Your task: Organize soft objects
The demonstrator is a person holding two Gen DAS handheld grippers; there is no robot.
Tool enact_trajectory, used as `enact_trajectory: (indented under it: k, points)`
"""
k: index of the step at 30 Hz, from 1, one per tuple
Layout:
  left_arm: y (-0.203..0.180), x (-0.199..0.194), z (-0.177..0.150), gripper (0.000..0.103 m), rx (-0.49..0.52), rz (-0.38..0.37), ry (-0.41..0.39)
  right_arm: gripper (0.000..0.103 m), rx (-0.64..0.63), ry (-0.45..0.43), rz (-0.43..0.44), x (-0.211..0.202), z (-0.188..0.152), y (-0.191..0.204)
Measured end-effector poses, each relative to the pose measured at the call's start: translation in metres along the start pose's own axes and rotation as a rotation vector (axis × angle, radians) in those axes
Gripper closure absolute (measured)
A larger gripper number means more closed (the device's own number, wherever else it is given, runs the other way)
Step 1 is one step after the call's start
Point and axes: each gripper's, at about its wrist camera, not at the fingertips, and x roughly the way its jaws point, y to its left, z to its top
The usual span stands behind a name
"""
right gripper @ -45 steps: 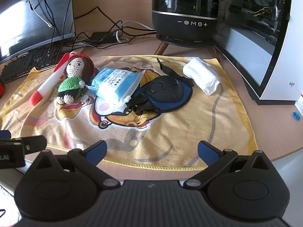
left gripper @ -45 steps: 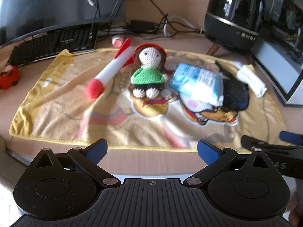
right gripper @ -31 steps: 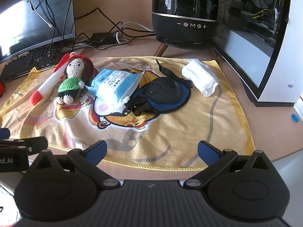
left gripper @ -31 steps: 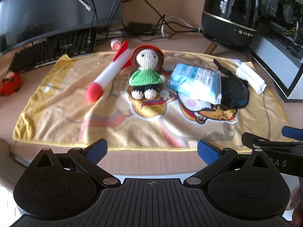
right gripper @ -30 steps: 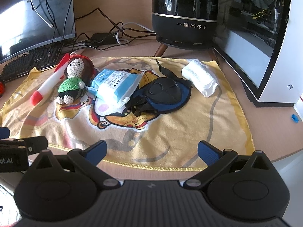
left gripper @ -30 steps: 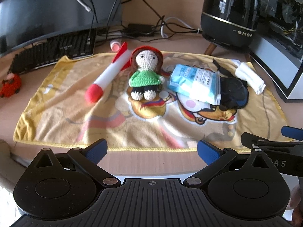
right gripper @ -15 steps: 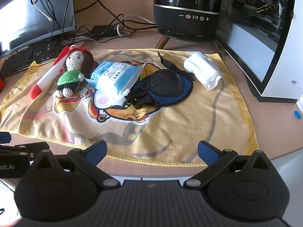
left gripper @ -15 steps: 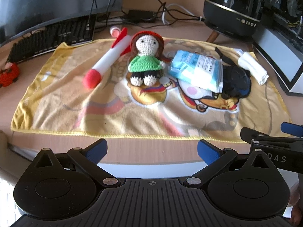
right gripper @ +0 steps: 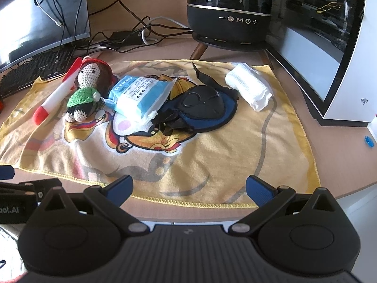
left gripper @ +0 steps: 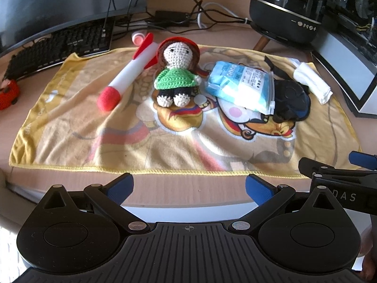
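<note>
left gripper (left gripper: 188, 185) jaws released, empty | right gripper (right gripper: 188, 185) same | risk: tissue pack (right gripper: 141, 96) overlaps black mask (right gripper: 202, 108); lifting either may drag the other off the towel (right gripper: 271, 165)

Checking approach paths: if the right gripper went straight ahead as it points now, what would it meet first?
The right gripper, open and empty, would likely cross the yellow printed towel and first meet the black eye mask; depth is uncertain.

Keyboard (left gripper: 63, 44), monitor (right gripper: 35, 21), black speaker (right gripper: 229, 9)
</note>
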Motion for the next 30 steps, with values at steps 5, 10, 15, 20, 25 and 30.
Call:
enact_trajectory:
  k: [5, 10, 15, 20, 25, 30]
  points:
    - [-0.001, 0.003, 0.001, 0.0, 0.004, -0.002, 0.005, 0.0, 0.008, 0.005, -0.001, 0.002, 0.001, -0.001]
    - [0.0, 0.006, 0.003, 0.0, 0.008, -0.004, 0.012, 0.0, 0.009, 0.008, -0.004, 0.005, 0.003, 0.0]
    - [0.0, 0.01, 0.005, 0.0, 0.01, -0.009, 0.016, 0.0, 0.01, 0.013, -0.01, 0.007, 0.004, 0.001]
    - [0.0, 0.012, 0.01, 0.0, 0.008, -0.03, 0.026, 0.0, 0.013, 0.012, -0.015, 0.007, 0.007, 0.0]
    - [0.0, 0.01, 0.011, 0.0, -0.015, -0.106, 0.014, 0.0, 0.064, 0.01, 0.049, 0.007, 0.005, -0.009]
    - [0.0, 0.007, 0.012, 0.0, -0.049, -0.141, -0.018, 0.0, 0.07, -0.033, 0.092, 0.003, 0.006, -0.015]
